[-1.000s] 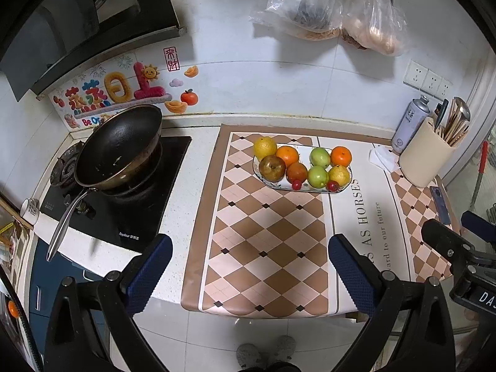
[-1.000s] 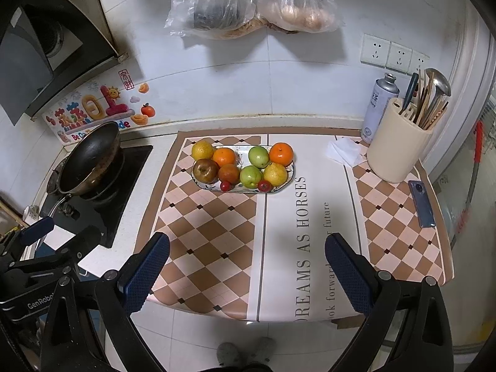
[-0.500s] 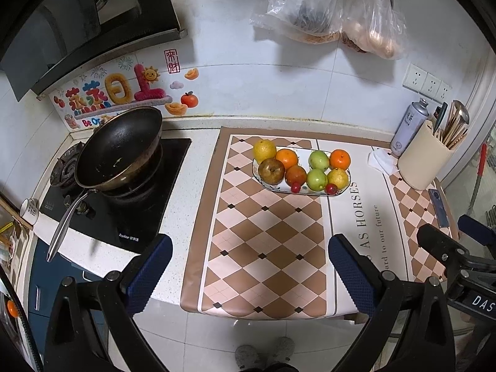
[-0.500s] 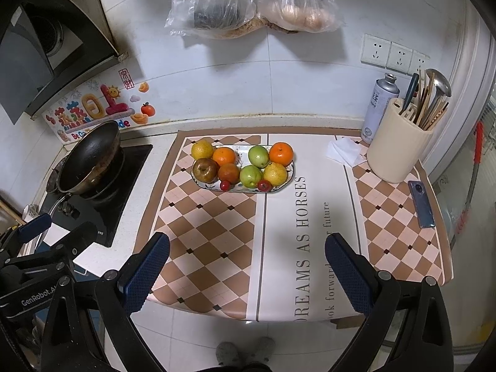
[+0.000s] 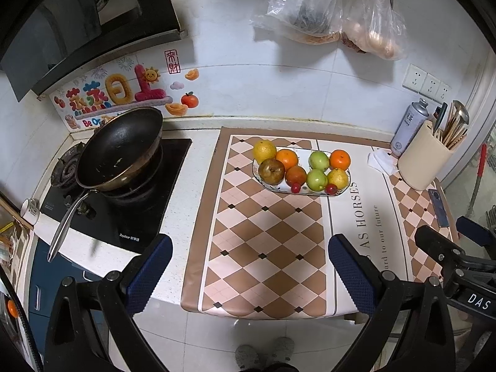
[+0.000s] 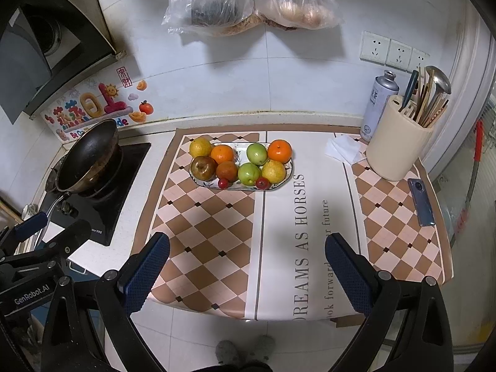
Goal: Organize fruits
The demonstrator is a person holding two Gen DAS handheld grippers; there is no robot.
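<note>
A patterned oblong plate (image 5: 346,183) (image 6: 288,176) sits at the back of the checked mat and holds several fruits: oranges (image 5: 287,158) (image 6: 279,151), green apples (image 5: 316,179) (image 6: 249,173), yellow citrus (image 5: 264,150), a brown pear (image 6: 203,167) and small red fruits (image 6: 262,183). My left gripper (image 5: 249,274) hangs open and empty above the mat's near edge, far short of the plate. Over the same near edge my right gripper (image 6: 247,271) is open too, with nothing between its fingers. Each gripper shows at the edge of the other's view.
A black wok (image 5: 119,150) sits on the stove at left. At right stand a cream utensil holder (image 6: 396,142), a spray can (image 6: 376,102), a white tissue (image 6: 342,148) and a phone (image 6: 421,202). Plastic bags (image 6: 248,0) hang on the wall. Slippered feet show below on the floor.
Both grippers have drawn back slightly from the counter, so the plate looks a little farther away. Both stay open and the fruits have not moved.
</note>
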